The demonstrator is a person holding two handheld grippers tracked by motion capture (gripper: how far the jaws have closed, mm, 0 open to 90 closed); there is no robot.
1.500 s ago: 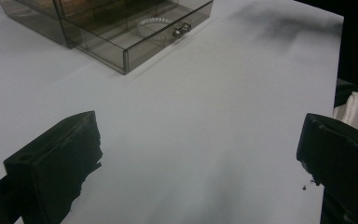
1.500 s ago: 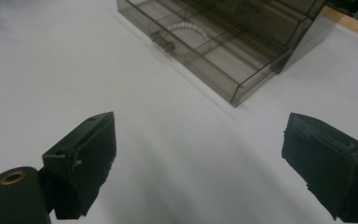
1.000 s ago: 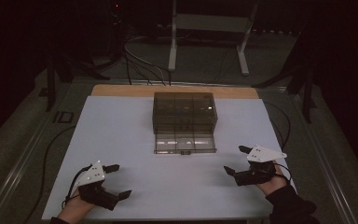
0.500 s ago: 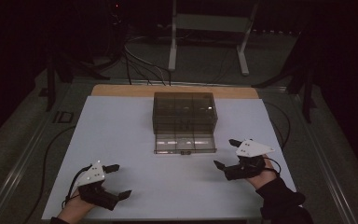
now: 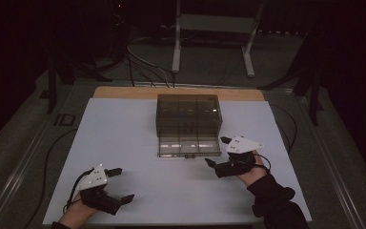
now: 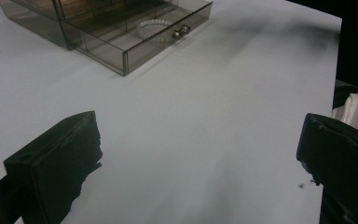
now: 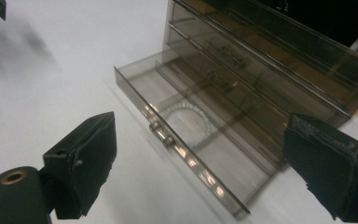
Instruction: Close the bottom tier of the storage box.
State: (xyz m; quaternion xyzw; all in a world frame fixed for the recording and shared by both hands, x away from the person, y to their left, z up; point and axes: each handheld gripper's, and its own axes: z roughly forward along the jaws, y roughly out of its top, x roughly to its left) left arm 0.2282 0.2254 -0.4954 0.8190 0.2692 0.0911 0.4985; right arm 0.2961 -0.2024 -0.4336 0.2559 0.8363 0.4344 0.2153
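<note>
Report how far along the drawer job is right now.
Done: the bottom drawer of the clear organizer is pulled out, with a white bead bracelet lying inside. In hand: nothing; the right gripper hovers open by the drawer front, the left gripper sits open near the table's front edge. Left, probably: handling the bracelet or shutting the drawer.

white table (image 5: 124,143), smoky drawer box (image 5: 188,114)

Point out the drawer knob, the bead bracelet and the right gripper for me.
Drawer knob (image 7: 161,134), right gripper view, on the metal handle at the drawer front.
Bead bracelet (image 7: 205,122), right gripper view, on its right-hand arc of beads.
Right gripper (image 5: 218,152), high view, midway between its fingertips.
</note>
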